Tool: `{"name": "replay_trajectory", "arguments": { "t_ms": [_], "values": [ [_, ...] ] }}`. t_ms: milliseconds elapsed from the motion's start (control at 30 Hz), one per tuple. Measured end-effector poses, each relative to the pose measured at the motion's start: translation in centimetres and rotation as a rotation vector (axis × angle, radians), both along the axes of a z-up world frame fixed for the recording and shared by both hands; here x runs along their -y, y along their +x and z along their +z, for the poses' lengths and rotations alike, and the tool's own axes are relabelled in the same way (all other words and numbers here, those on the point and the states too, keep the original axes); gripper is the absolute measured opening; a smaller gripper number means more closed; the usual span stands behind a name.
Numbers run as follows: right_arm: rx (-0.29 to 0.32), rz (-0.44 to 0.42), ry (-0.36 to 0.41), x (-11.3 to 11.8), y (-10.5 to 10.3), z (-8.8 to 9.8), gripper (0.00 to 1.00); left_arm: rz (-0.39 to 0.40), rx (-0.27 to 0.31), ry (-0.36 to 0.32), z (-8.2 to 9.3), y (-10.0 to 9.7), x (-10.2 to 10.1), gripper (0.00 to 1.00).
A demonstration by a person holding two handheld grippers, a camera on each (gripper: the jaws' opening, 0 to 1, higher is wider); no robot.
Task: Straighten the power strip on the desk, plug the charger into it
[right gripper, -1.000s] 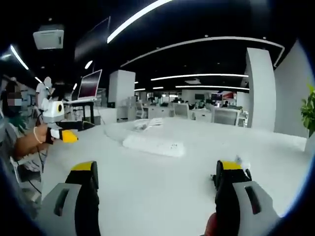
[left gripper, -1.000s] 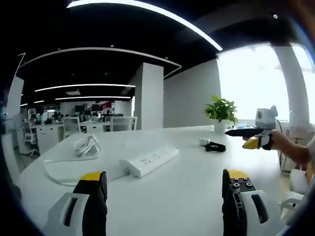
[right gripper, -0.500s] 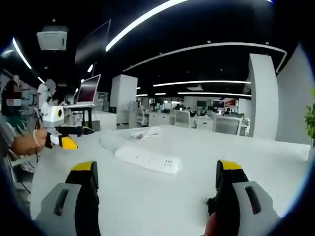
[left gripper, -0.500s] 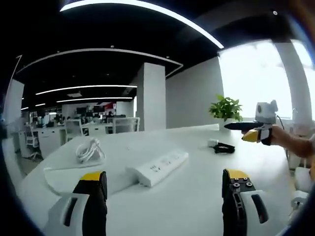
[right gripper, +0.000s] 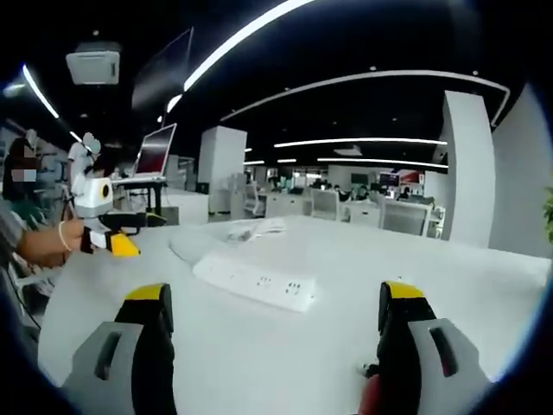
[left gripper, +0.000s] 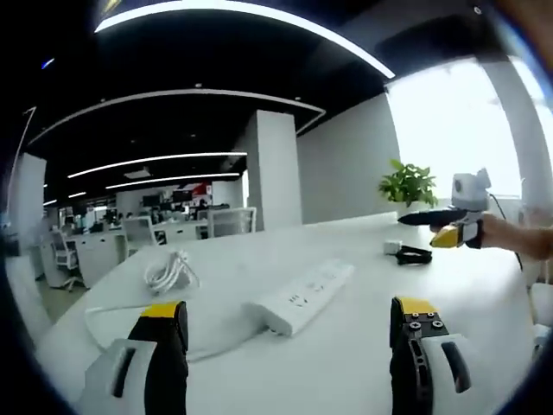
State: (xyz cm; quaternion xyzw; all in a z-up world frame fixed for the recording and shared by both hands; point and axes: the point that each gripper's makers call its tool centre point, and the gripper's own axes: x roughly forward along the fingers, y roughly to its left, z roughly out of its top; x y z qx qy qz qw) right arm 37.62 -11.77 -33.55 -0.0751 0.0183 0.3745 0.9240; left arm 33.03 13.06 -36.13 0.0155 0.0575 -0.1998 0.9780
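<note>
A white power strip (left gripper: pixel 307 296) lies at an angle on the white desk (left gripper: pixel 346 363), ahead of my left gripper (left gripper: pixel 289 309), whose jaws stand wide apart with nothing between them. Its white cable runs left to a coiled bundle (left gripper: pixel 170 270). A small white charger (left gripper: pixel 393 248) with a black cord (left gripper: pixel 416 255) rests farther right, below the other gripper (left gripper: pixel 449 226), held in a hand. In the right gripper view the power strip (right gripper: pixel 255 282) lies just beyond my open, empty right gripper (right gripper: pixel 274 294). The left gripper (right gripper: pixel 108 235) hovers at the left desk edge.
A potted plant (left gripper: pixel 408 183) stands at the desk's far side near bright windows. A screen on a stand (right gripper: pixel 155 151) rises behind the person's arm (right gripper: pixel 39 244). Office desks and chairs (left gripper: pixel 138 233) fill the background. A white pillar (left gripper: pixel 272 169) stands beyond the desk.
Both cameras have moved nearer the power strip, which now looks larger. In the right gripper view the charger has slipped out of sight behind the right jaw. Both grippers stay open.
</note>
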Motion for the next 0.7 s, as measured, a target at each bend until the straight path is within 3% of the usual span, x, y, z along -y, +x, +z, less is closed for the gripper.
{"name": "replay_trajectory", "arguments": {
  "t_ms": [500, 700],
  "values": [
    [-0.001, 0.007, -0.059, -0.3, 2.3, -1.8, 0.98, -0.025, 0.004, 0.045, -0.5, 1.2, 0.2, 1.0],
    [0.042, 0.035, -0.068, -0.6, 3.4, -1.4, 0.98, -0.02, -0.028, 0.006, -1.2, 2.1, 0.1, 1.0]
  ]
}}
